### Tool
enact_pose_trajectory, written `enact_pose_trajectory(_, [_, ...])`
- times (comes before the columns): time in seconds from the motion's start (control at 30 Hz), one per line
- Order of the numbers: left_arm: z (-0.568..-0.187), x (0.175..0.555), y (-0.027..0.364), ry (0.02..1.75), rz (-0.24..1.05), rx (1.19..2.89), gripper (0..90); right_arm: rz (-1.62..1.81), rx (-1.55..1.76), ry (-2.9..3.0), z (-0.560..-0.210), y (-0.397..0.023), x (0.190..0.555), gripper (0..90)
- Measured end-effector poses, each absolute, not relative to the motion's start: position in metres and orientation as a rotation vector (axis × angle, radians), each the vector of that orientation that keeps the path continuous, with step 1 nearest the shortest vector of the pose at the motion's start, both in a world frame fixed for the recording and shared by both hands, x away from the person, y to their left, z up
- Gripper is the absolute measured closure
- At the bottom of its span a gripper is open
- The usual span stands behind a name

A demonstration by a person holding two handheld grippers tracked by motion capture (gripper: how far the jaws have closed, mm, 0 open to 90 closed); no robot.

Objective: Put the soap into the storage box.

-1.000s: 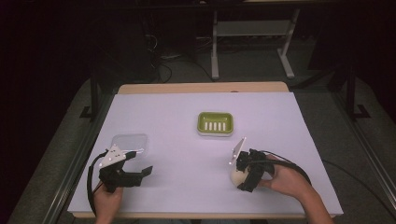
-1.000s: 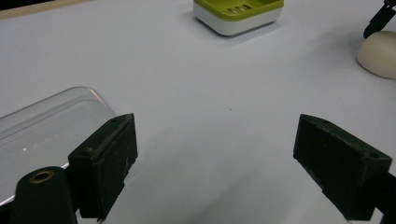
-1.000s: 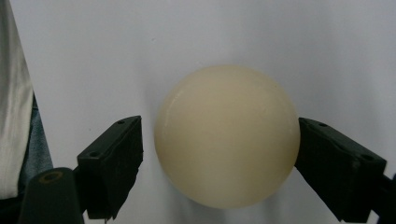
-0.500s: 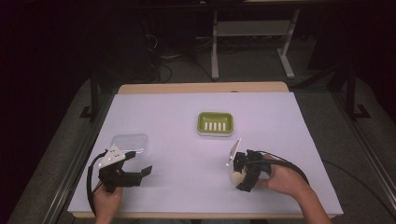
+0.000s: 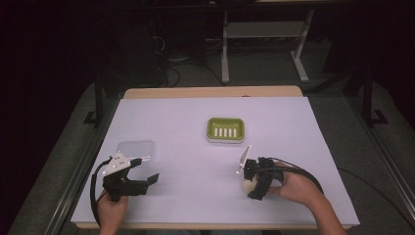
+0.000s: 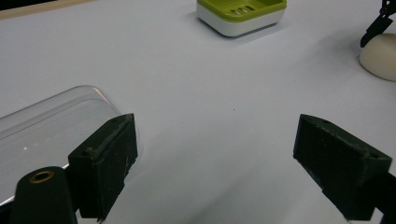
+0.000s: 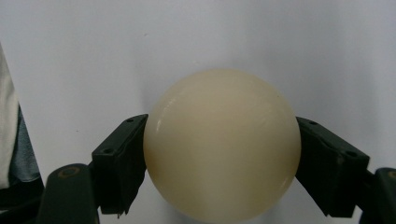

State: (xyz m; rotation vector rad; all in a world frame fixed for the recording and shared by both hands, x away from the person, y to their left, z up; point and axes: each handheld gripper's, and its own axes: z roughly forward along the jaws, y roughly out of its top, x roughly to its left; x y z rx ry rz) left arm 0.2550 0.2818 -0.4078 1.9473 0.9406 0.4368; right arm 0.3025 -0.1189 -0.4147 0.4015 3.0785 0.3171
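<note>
A rounded cream soap bar (image 7: 222, 144) sits between the jaws of my right gripper (image 7: 222, 170), which is shut on it. In the high view that gripper (image 5: 252, 183) and the soap (image 5: 247, 186) are low over the white table at the front right. The left gripper view shows the soap (image 6: 380, 56) down at the table surface. A green soap dish (image 5: 225, 129) on a white base stands mid-table. My left gripper (image 5: 147, 170) is at the front left, open and holding nothing (image 6: 219, 168). A clear plastic lid (image 5: 136, 148) lies just beyond it, beside its left jaw (image 6: 46, 126).
The white table top (image 5: 186, 117) has bare room between both grippers and the soap dish (image 6: 240, 14). Black cables trail from each gripper toward the front edge. Beyond the far edge are a dark floor and metal desk legs (image 5: 225, 44).
The right gripper has tilted slightly to the left with the soap still in it. The left gripper has stayed in place.
</note>
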Motion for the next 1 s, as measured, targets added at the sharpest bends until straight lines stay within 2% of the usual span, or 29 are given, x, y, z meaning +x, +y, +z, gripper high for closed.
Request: enact_pose_trajectory(1.0, [-0.407,0.254,0.284,0.945,0.447,1.94,13.1,0.39,0.439,3.1,-0.385,-0.107,0.331,22.3])
